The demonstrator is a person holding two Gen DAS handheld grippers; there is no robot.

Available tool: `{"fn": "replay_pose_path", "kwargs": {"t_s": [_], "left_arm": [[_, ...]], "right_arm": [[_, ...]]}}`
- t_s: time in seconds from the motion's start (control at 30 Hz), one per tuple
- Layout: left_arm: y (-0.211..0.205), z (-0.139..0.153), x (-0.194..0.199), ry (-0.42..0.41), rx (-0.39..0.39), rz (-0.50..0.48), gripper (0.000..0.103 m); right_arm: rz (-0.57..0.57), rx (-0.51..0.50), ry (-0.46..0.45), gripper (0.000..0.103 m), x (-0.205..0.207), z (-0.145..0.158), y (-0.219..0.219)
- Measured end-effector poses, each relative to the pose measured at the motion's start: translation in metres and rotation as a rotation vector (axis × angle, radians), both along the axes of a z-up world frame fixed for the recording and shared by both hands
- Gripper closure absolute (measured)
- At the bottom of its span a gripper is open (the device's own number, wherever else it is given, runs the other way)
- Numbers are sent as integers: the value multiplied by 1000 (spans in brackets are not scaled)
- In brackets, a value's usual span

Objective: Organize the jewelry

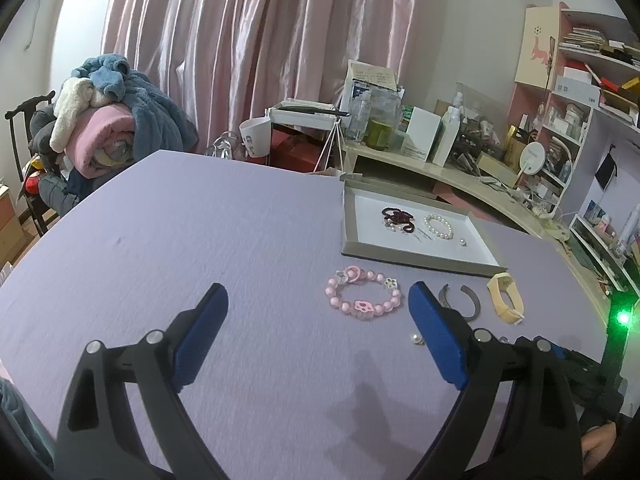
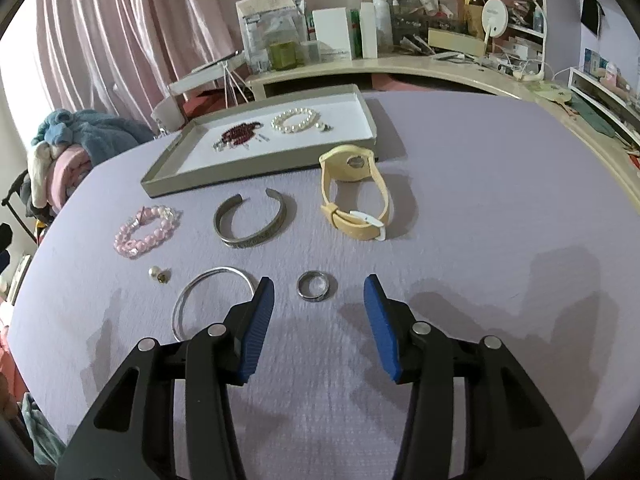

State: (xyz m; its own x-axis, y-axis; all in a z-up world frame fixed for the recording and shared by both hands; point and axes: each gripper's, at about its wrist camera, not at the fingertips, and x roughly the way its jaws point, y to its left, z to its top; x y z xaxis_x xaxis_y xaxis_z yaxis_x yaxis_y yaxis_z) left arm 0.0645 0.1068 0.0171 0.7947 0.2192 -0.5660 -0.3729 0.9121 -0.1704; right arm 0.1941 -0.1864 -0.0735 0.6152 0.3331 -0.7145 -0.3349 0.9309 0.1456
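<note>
Grey tray (image 2: 166, 181): shallow, white-lined, rectangular, sitting on the lilac table (image 2: 480, 200) at its far side, next to the cluttered desk (image 2: 400, 65).
Tray contents: dark red bead bracelet (image 2: 240, 133) bunched near the middle; white pearl bracelet (image 2: 297, 120) just beside it toward the desk end; a small pearl earring (image 2: 323, 126) touching or nearly touching the pearl bracelet; a few tiny silver pieces (image 2: 224, 145) by the red beads, too small to identify.
Tray, left wrist view: same tray (image 1: 346, 216), red beads (image 1: 397, 219) and pearl bracelet (image 1: 438, 227) side by side, one lone pearl (image 1: 463, 242) apart from them.
Loose on table, row nearest tray: pink bead bracelet (image 2: 145, 231) with charms, open grey metal cuff (image 2: 253, 219), yellow watch (image 2: 354, 196) standing on its buckled strap, close to the tray edge.
Loose on table, nearer row: pearl stud earring (image 2: 158, 273), thin silver bangle (image 2: 212, 300), silver ring (image 2: 314, 286).
Left gripper (image 1: 318, 300): fingers spread wide, holding nothing, over bare table; pink bracelet (image 1: 363, 294) lies just inside its right finger.
Right gripper (image 2: 319, 292): fingers apart, empty, low over the table; ring sits between the fingertips and slightly ahead; bangle partly hidden behind the left finger.
Background: pink curtain (image 1: 240, 40); heap of blankets (image 1: 112, 112) on a chair.
</note>
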Motion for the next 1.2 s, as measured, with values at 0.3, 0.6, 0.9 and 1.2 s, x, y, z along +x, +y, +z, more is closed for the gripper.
{"fn": "replay_pose_path", "kwargs": {"t_s": [0.3, 0.6, 0.9, 1.2], "left_arm": [[-4, -4, 4, 17, 1, -12, 11], [-3, -5, 7, 23, -2, -9, 11], [-1, -9, 7, 28, -4, -6, 11], [-1, -12, 9, 32, -6, -5, 11]], "right_arm": [[7, -45, 63, 59, 9, -10, 9], [19, -80, 75, 63, 15, -14, 16], [29, -129, 54, 69, 16, -14, 25], [35, -156, 42, 72, 17, -14, 28]]}}
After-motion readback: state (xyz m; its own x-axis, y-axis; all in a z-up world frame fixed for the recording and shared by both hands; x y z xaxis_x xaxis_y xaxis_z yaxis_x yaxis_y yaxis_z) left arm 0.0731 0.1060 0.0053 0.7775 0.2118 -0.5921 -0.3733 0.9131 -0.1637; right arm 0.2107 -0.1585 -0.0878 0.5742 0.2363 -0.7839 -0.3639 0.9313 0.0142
